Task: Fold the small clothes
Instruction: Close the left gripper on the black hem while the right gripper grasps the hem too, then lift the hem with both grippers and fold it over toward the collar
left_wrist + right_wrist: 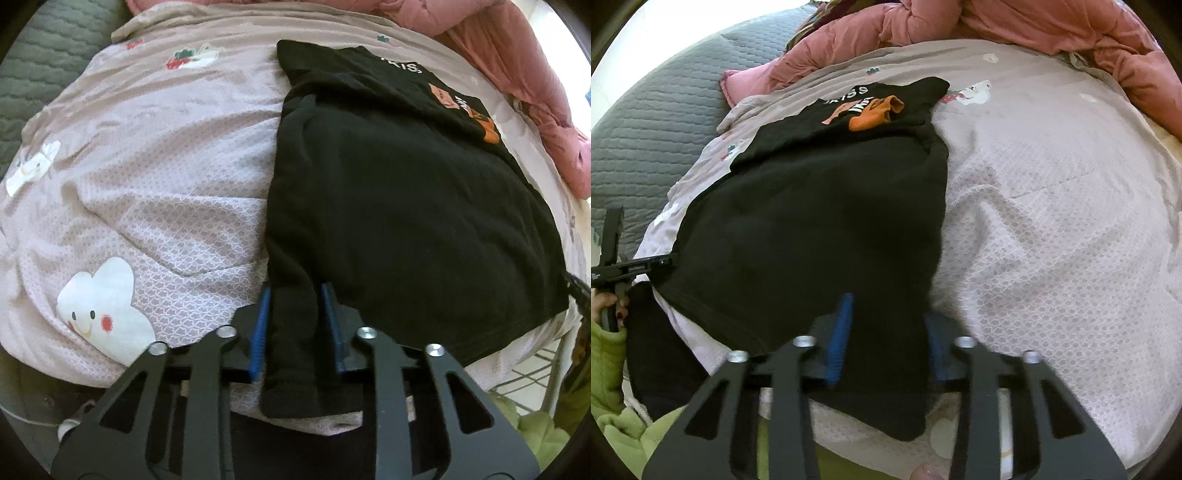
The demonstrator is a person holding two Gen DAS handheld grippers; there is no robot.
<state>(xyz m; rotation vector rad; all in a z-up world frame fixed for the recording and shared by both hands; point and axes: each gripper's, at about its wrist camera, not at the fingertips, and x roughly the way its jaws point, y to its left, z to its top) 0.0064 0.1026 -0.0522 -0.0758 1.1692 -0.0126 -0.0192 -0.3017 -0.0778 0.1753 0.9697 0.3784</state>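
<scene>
I'm working over a bed whose sheet (155, 206) is pale pink-lilac, woven in a small scale pattern and printed with smiling white clouds and strawberries. A grey quilted cover (661, 140) lies along one side and a puffy pink coat (1015, 26) is heaped at the far end.

The shirt (399, 206) is black, soft knit, spread flat on the sheet with its lower part doubled toward me. Its far end carries an orange graphic and white lettering; I can only make out "KIS" in the left view and what looks like "159" in the right.

My left claw (295, 328) is clenched on a bunched near corner of the shirt, blue ribbed pads pressing either side. My right claw (886, 343) grips the other near corner, cloth filling the gap between its pads. A green sleeve (609, 369) shows at the edge.
</scene>
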